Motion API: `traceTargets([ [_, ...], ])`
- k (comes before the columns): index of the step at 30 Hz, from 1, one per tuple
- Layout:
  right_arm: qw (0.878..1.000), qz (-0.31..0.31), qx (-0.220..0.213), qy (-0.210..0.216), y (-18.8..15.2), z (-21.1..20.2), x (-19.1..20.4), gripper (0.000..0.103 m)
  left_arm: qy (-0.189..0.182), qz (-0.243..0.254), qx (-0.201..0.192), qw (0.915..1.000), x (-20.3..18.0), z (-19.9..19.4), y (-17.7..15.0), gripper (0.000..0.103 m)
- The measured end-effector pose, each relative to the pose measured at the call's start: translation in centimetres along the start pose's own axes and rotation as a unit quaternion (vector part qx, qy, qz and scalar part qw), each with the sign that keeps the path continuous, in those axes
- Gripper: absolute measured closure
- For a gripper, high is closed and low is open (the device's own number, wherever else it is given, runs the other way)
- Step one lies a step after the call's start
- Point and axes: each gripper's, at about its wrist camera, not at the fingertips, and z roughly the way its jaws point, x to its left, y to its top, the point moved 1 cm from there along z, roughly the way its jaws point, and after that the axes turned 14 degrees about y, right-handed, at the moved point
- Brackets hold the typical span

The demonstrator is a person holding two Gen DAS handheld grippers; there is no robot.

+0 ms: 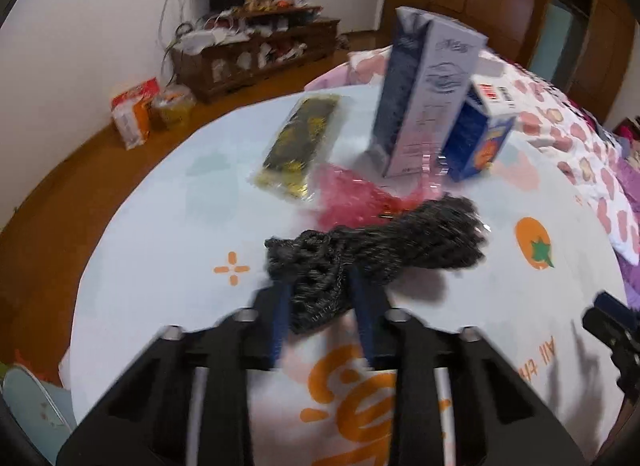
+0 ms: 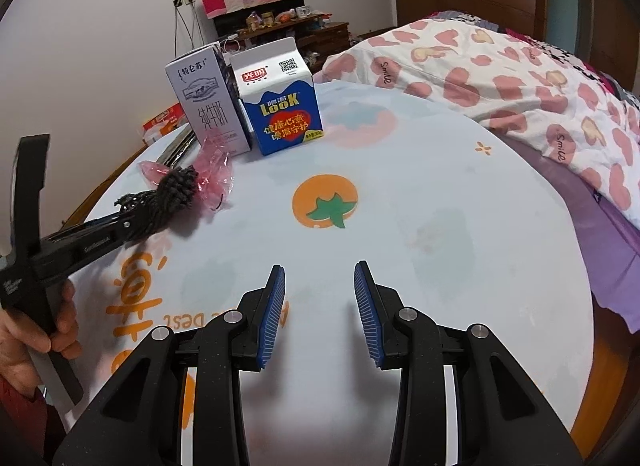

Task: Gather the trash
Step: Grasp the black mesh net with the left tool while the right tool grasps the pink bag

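Observation:
A dark grey knitted bundle lies on the round table's printed cloth, and my left gripper is shut on its near end. From the right wrist view the same gripper comes in from the left, holding the bundle. A crumpled pink plastic wrapper lies just behind. Beyond it stand a tall white milk carton and a short blue carton. A black-and-gold packet lies flat to the left. My right gripper hangs open over bare cloth.
A quilt with pink hearts presses against the table's right side. A cluttered wooden cabinet stands by the far wall, with bags on the floor beside it. A person's hand grips the left handle.

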Motion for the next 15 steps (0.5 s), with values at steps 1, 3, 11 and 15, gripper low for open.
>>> traceTargets([
  [1, 1.0, -0.001, 0.0, 0.002, 0.1, 0.2, 0.1, 0.066, -0.003, 0.0, 0.001, 1.0, 0.0, -0.3, -0.1, 0.088],
  [3, 1.0, -0.002, -0.002, 0.006, 0.5, 0.6, 0.3, 0.066, 0.003, 0.001, -0.006, 1.0, 0.3, -1.2, -0.5, 0.088],
  [11, 0.998, -0.007, 0.005, 0.064, 3.0, 3.8, 3.0, 0.066, 0.01, -0.028, -0.036, 0.9989, 3.7, -7.1, -3.0, 0.088],
  [15, 0.996, -0.016, 0.006, 0.087, 4.5, 5.7, 5.0, 0.066, 0.034, -0.063, -0.047, 0.9963, 6.7, -9.0, -4.6, 0.088],
])
